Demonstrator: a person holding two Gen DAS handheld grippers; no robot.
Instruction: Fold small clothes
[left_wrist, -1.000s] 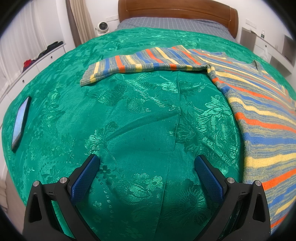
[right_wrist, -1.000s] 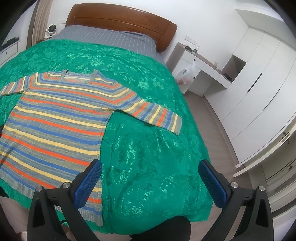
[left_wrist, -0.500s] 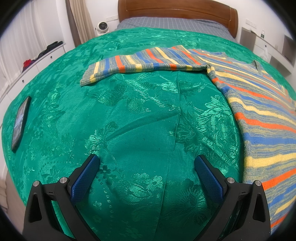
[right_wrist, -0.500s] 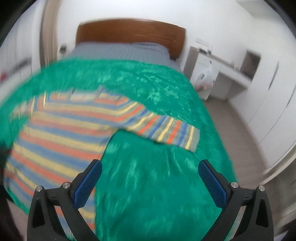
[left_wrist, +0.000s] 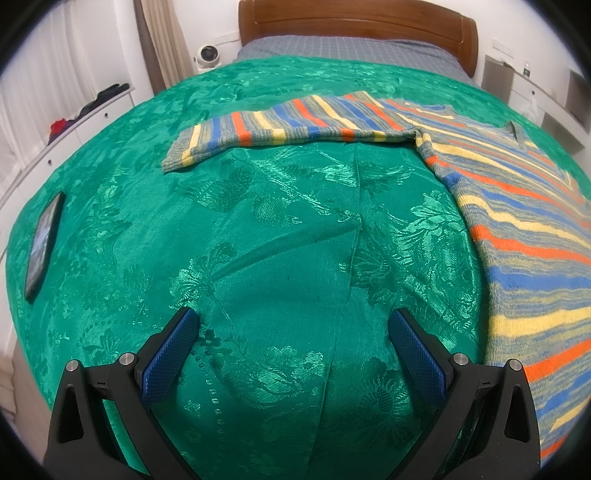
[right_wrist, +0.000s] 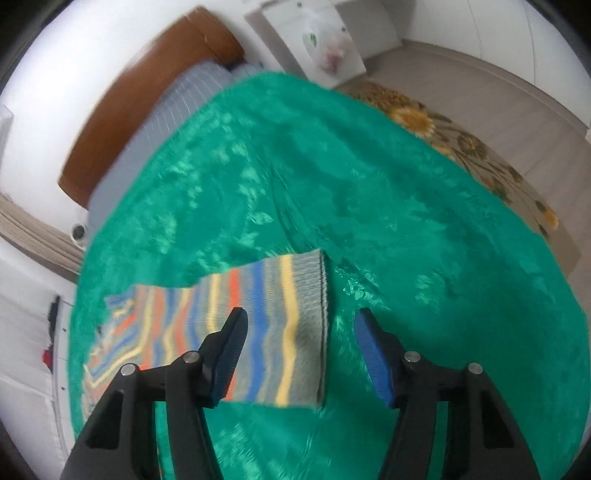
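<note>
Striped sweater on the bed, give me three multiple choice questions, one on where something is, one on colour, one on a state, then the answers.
1. Where does the phone lie?
A. on the bedspread's left edge
B. on the sweater
C. on the headboard

2. What colour is the bedspread?
A. red
B. green
C. white

3. How does the striped sweater lie?
A. rolled in a ball
B. folded in a square
C. spread flat, sleeve out

Answers:
1. A, the left wrist view shows it there.
2. B, green in both views.
3. C, the sleeve stretches sideways.

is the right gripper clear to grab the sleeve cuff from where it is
Probably yes: the right gripper is closing with the sleeve cuff lying flat between its fingers, pads not yet on it, and nothing else is on the green bedspread nearby.
</note>
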